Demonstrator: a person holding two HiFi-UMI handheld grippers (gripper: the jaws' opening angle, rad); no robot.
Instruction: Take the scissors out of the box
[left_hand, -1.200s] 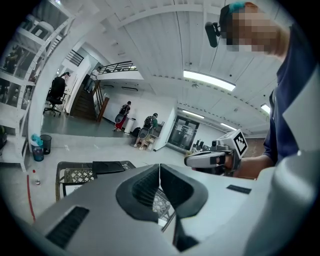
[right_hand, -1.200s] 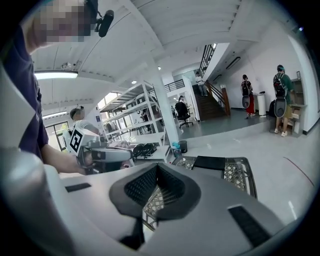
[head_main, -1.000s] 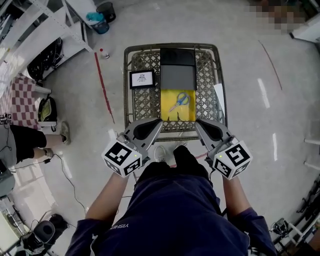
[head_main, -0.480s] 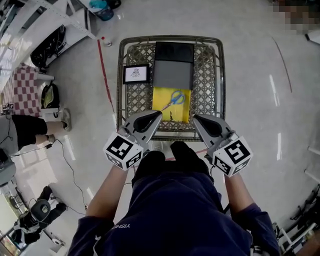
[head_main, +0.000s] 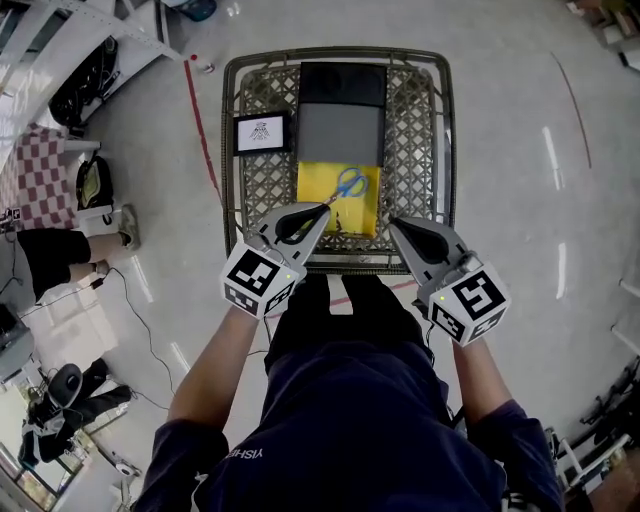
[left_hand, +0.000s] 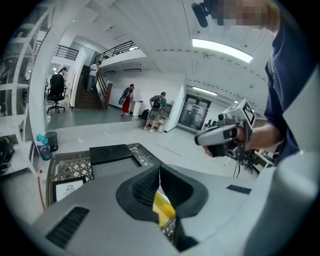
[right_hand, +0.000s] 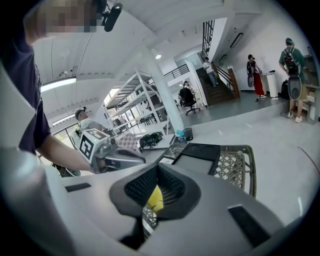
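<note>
Blue-handled scissors (head_main: 347, 186) lie on the yellow inside (head_main: 362, 215) of an open box, near the front of a woven basket (head_main: 228, 150). A grey panel (head_main: 340, 135) and a black lid (head_main: 342, 85) lie behind the yellow part. My left gripper (head_main: 325, 207) is shut, with its tip over the yellow part's near left corner, just short of the scissor blades. At the basket's front rim my right gripper (head_main: 392, 222) is shut too and holds nothing. The left gripper view shows yellow (left_hand: 162, 210) below my shut left gripper (left_hand: 160, 167). Yellow (right_hand: 155, 198) also shows below my shut right gripper (right_hand: 157, 167).
A small framed card (head_main: 258, 132) lies in the basket, left of the box. A red line (head_main: 205, 140) runs along the floor on the left. A seated person (head_main: 50, 255), a checked cloth (head_main: 35, 170), shelving and cables are at the far left.
Both grippers and the view have moved forward towards the basket. The left tip went from the basket's front rim to the yellow part's corner. Both stayed shut.
</note>
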